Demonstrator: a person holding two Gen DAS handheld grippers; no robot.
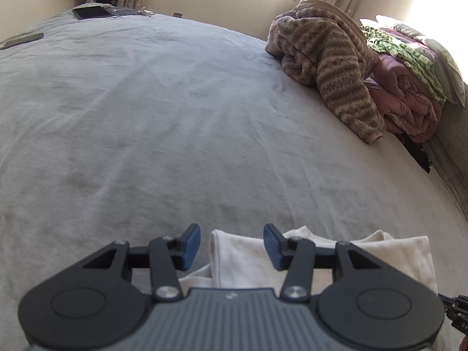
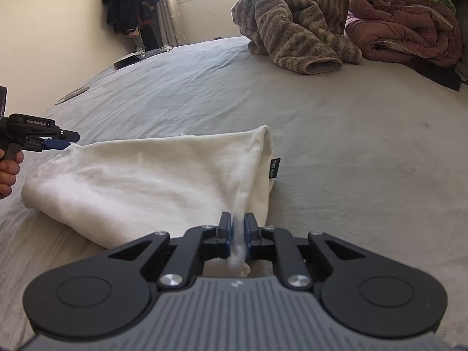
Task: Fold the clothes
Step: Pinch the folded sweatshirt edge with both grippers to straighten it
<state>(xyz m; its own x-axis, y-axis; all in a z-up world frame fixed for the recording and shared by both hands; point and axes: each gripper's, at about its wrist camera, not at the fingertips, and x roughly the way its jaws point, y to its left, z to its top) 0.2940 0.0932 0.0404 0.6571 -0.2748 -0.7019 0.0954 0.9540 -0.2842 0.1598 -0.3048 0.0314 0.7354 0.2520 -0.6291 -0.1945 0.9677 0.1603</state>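
Jaws of right gripper [image 2: 239, 228] pinch the white garment's [image 2: 140, 181] near edge.

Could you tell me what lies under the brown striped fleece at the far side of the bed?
The brown striped fleece rests on the grey bedsheet and against the folded pink quilt. A beige rim shows above it; what it belongs to is covered.

Both grippers matching: left gripper [image 1: 232, 245] and right gripper [image 2: 237, 235] showing grey ribbed body, black round-ended linkage arms, silver screws [image 2: 170, 279], blue pads on black fingers [image 1: 191, 244]. White "GenRobot.AI" lettering [image 2: 36, 122] showing on left gripper's side.
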